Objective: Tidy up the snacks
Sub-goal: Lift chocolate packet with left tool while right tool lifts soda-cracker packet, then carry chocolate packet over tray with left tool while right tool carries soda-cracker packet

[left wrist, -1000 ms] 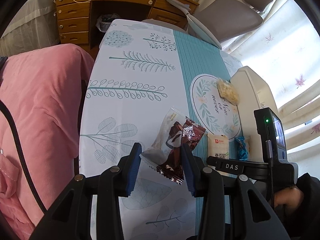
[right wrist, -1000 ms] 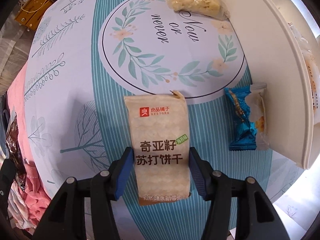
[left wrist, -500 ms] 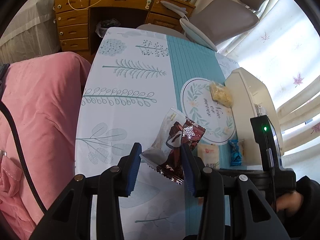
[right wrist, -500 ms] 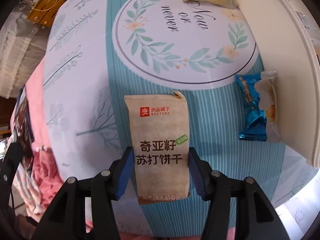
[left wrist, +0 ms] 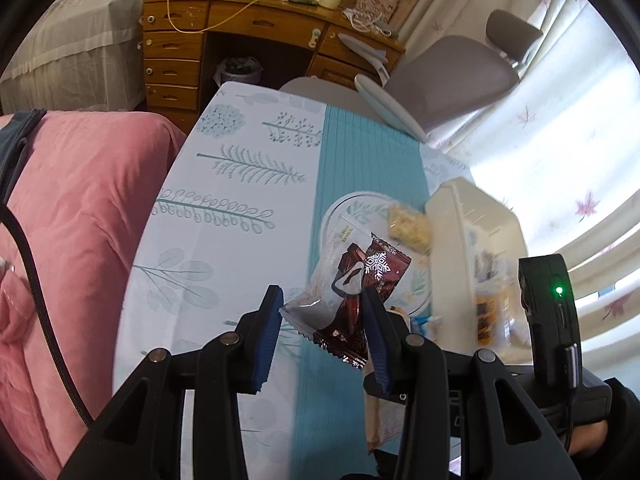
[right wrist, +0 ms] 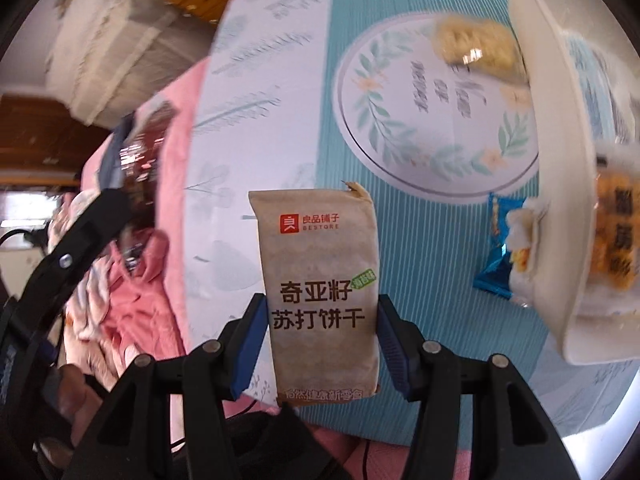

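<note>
Brown paper wraps the cracker packet that the right gripper grasps: its jaws press the packet's two long edges and it stands upright between them, lifted off the table. In the left wrist view the left gripper holds a dark red snack packet with a snowflake mark; the right jaw bears on the wrapper while the left jaw sits at its silvery crimped corner, so the jaws are clenched on it, above the teal stripe of the tablecloth.

At about 1 o'clock from the cracker packet, a clear bag of pale yellow snacks lies on the round leaf-wreath print, touching the rim of the white bin. At 3 o'clock a blue wrapped snack lies against the same bin wall. Inside the bin an orange-labelled packet shows, blurred. A pink blanket lies at 9 o'clock of the table, a wooden desk and grey chair beyond it.
</note>
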Action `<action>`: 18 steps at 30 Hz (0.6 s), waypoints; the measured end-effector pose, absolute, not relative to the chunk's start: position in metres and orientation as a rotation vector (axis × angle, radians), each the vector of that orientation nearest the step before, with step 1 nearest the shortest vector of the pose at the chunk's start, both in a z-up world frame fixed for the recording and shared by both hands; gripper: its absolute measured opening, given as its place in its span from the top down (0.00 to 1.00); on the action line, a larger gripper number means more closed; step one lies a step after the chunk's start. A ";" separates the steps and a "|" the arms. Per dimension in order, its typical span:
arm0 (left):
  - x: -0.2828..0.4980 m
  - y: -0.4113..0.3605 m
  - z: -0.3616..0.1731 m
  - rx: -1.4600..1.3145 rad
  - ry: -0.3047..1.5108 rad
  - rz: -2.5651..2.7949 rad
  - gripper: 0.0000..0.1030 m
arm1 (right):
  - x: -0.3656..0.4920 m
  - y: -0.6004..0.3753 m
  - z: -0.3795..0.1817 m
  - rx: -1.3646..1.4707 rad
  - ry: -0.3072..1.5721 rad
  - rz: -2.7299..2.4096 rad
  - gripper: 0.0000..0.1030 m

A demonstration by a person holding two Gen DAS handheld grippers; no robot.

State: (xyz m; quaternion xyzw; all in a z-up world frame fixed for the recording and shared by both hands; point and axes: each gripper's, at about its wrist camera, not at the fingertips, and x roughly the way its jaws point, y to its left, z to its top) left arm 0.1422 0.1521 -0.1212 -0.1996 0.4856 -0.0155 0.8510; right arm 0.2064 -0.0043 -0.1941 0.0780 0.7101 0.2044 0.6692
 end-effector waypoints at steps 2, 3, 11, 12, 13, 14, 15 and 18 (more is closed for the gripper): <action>0.140 0.143 -0.113 -0.434 1.002 -0.025 0.62 | 0.205 -0.010 -0.184 0.164 1.572 0.496 0.48; 0.139 0.139 -0.110 -0.439 0.994 -0.022 0.62 | 0.207 -0.015 -0.178 0.166 1.560 0.515 0.48; 0.140 0.098 -0.089 -0.494 0.941 -0.030 0.62 | 0.209 -0.048 -0.140 0.142 1.450 0.598 0.48; 0.141 0.093 -0.088 -0.496 0.935 -0.034 0.62 | 0.210 -0.050 -0.139 0.136 1.439 0.599 0.48; 0.142 0.085 -0.087 -0.496 0.929 -0.038 0.62 | 0.211 -0.052 -0.134 0.129 1.426 0.599 0.48; 0.144 0.080 -0.086 -0.498 0.925 -0.042 0.62 | 0.212 -0.061 -0.131 0.124 1.415 0.598 0.48; 0.146 0.071 -0.084 -0.501 0.920 -0.050 0.62 | 0.213 -0.067 -0.128 0.117 1.404 0.596 0.48; 0.151 0.051 -0.083 -0.502 0.910 -0.071 0.62 | 0.216 -0.087 -0.121 0.102 1.374 0.585 0.48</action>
